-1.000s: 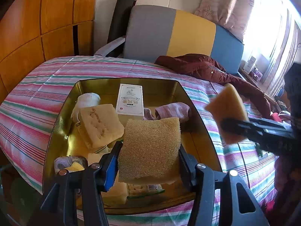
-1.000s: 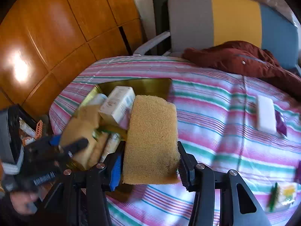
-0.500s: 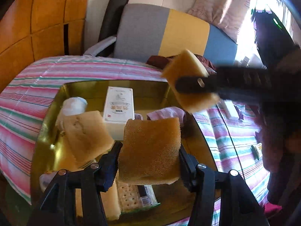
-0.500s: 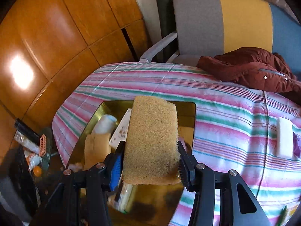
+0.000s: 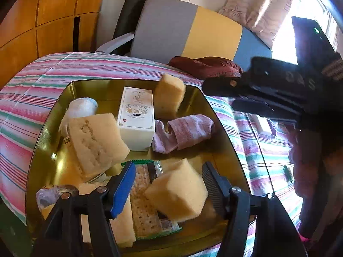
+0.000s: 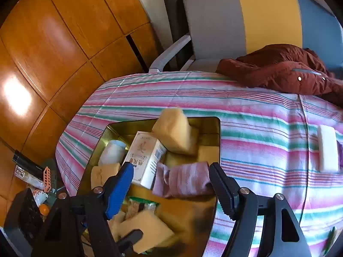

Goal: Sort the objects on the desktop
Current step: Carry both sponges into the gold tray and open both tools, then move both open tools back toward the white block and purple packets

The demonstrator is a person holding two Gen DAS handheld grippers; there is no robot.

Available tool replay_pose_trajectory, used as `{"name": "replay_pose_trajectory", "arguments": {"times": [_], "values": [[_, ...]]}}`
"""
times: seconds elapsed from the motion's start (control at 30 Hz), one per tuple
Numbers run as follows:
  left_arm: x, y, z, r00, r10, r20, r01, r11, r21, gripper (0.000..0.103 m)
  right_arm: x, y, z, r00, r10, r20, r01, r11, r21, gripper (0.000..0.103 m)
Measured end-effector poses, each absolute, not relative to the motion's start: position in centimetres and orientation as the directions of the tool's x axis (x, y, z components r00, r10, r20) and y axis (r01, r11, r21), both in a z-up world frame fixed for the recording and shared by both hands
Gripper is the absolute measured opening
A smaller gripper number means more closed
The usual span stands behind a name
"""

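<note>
Striped desk [image 6: 193, 98] carrying the gold tray [image 5: 53, 115], into which I am sorting. White box [image 5: 137, 117], pink sock [image 5: 188, 132] and cracker packet [image 5: 148, 197] lie inside. Both sponges appear mid-drop: one [image 5: 179, 194] between my left gripper's [image 5: 169, 186] released jaws, one [image 6: 173, 133] over the tray's far end, beyond my right gripper [image 6: 171, 186], jaws likewise spread, empty. Next, probably the white block [image 6: 327, 151] outside the tray.

Gold tray [image 5: 223, 128] crowded; striped cloth [image 6: 257, 128] right open
</note>
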State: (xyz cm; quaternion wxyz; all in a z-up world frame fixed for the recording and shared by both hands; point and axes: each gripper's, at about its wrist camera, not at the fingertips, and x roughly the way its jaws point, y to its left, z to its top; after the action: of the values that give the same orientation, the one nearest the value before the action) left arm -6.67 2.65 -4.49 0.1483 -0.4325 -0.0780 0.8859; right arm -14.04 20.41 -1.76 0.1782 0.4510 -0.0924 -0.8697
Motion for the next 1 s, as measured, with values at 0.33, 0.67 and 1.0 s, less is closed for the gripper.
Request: {"name": "replay_pose_trajectory", "arguments": {"times": [0.33,0.67,1.0], "values": [[-4.8,2.1,-3.0,-0.622,0.235,-0.747,-0.171,-0.972,-0.163,0.066,-10.6,20.7,-1.9,-0.559,-0.355,-0.749,0.218,-0.935,0.281,0.085],[-3.3,2.2,-1.4,-0.662,0.188,-0.726,-0.174,-0.98,-0.095,0.066,-7.9,21.5,-1.7,-0.598,-0.306,-0.741,0.194,-0.952,0.237,0.092],[-2.1,3.3,0.2,-0.697,0.165,-0.698,-0.199,-0.979,-0.033,0.066,-6.5,24.1,-2.1,-0.614,-0.26,-0.745,0.144,-0.965,0.218,0.092]]}}
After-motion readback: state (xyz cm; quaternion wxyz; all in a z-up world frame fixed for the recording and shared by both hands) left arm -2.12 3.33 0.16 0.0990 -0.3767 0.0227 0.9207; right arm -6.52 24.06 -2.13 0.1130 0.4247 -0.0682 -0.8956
